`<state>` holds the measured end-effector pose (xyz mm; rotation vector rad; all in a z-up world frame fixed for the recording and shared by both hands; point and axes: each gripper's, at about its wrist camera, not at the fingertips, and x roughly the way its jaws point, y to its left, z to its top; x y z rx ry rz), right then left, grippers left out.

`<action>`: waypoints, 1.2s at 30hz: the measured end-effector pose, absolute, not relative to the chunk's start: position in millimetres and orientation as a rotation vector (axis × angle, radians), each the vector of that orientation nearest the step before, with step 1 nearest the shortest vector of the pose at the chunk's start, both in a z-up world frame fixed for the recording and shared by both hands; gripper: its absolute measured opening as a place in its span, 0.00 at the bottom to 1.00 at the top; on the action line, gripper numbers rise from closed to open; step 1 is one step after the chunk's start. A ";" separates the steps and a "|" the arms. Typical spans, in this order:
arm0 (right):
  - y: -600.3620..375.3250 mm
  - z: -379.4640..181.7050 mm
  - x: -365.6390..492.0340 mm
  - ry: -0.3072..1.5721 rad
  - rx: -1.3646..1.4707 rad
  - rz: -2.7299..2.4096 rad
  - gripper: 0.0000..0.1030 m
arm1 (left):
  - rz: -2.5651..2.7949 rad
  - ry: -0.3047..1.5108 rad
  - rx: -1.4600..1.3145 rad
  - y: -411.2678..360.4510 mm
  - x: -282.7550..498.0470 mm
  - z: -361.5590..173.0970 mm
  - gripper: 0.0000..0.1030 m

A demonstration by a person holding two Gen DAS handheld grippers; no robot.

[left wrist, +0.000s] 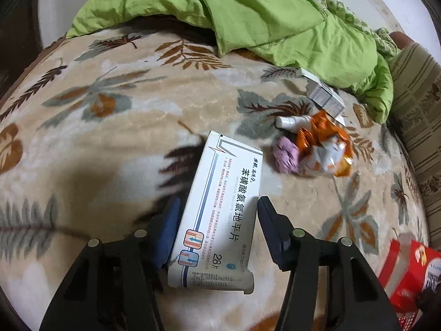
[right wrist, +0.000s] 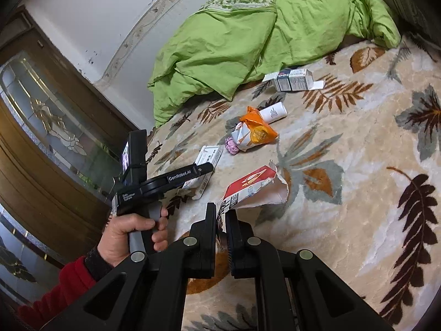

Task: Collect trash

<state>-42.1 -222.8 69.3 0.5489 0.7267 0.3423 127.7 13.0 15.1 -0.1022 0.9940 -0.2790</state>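
Observation:
A white medicine box point(left wrist: 217, 207) with blue lines and printed characters lies on the leaf-patterned blanket point(left wrist: 110, 127). My left gripper point(left wrist: 217, 201) straddles it, and both pads touch its long sides. In the right wrist view the same left gripper point(right wrist: 204, 169) is held by a hand point(right wrist: 132, 231) over that box point(right wrist: 209, 154). My right gripper point(right wrist: 221, 209) is shut on a torn red and white paper packet point(right wrist: 248, 190), which hangs just above the blanket; this packet point(left wrist: 408, 270) also shows at the lower right of the left wrist view.
More litter lies past the box: a purple crumpled wad point(left wrist: 285, 155), an orange wrapper point(left wrist: 322, 143), a small white bottle point(left wrist: 292, 121) and an opened white carton point(left wrist: 325, 98). A green quilt point(left wrist: 261, 13) is heaped at the far side. A wooden door point(right wrist: 41, 127) stands beside the bed.

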 end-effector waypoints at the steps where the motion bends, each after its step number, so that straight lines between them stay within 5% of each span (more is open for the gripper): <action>1: -221.7 70.4 -43.1 0.723 0.536 0.340 0.07 | -0.290 0.994 -0.113 12.8 118.9 16.7 0.54; 20: -217.7 84.8 -129.4 0.640 0.338 0.262 0.07 | -0.329 0.744 -0.048 -1.3 -99.0 73.4 0.54; 36: -204.0 81.9 -135.8 0.660 0.277 0.257 0.07 | -0.285 0.695 -0.026 -1.5 -112.9 66.6 0.54</action>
